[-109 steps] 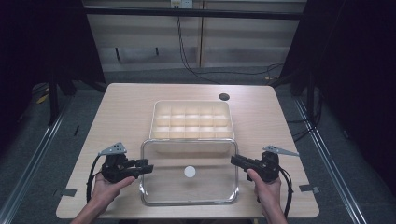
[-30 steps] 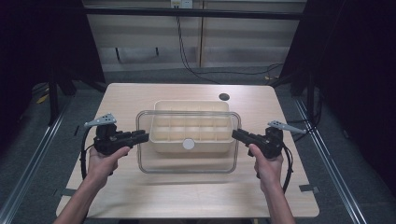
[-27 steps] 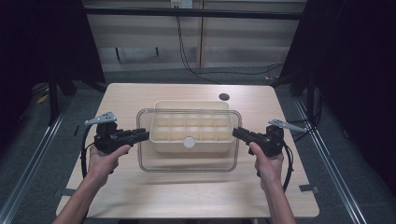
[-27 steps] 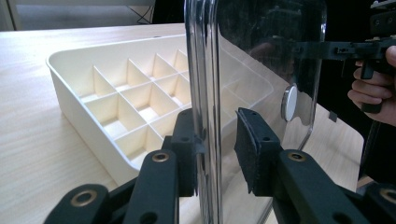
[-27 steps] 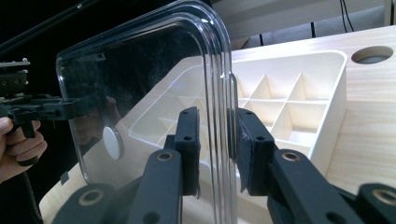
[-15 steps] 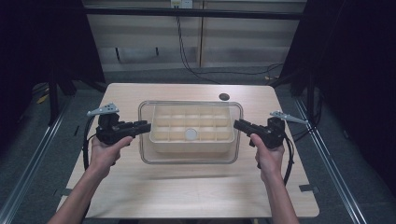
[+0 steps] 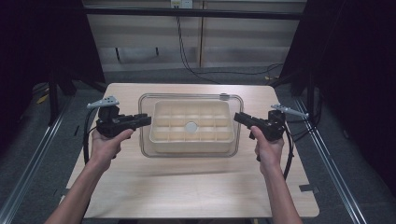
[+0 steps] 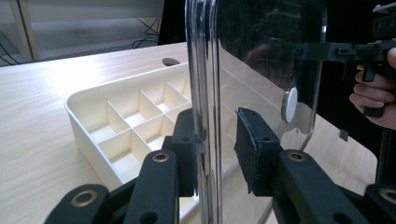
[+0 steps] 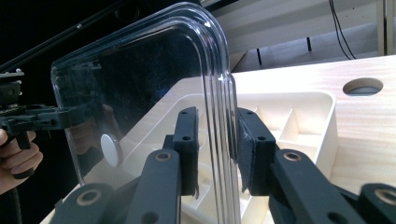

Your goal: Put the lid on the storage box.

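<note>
A clear plastic lid (image 7: 191, 126) with a white round knob hangs level over the cream compartment tray (image 7: 192, 146) in the middle of the table. My left gripper (image 7: 148, 119) is shut on the lid's left edge and my right gripper (image 7: 236, 116) on its right edge. In the left gripper view the jaws (image 8: 217, 135) straddle the lid's rim (image 8: 261, 60), with the tray (image 8: 79, 100) below. In the right gripper view the jaws (image 9: 217, 135) clamp the other rim (image 9: 140, 84) above the tray's wall (image 9: 327, 121). Whether the lid touches the tray I cannot tell.
A round cable hole (image 7: 224, 96) sits in the wooden table (image 7: 196, 186) at the far edge, behind the tray. Bare tabletop lies in front of the tray and to both sides. Dark floor and metal rails surround the table.
Both grippers have carried the lid away from the person, from the table's front part to a spot over the tray. Both hands moved forward together.
</note>
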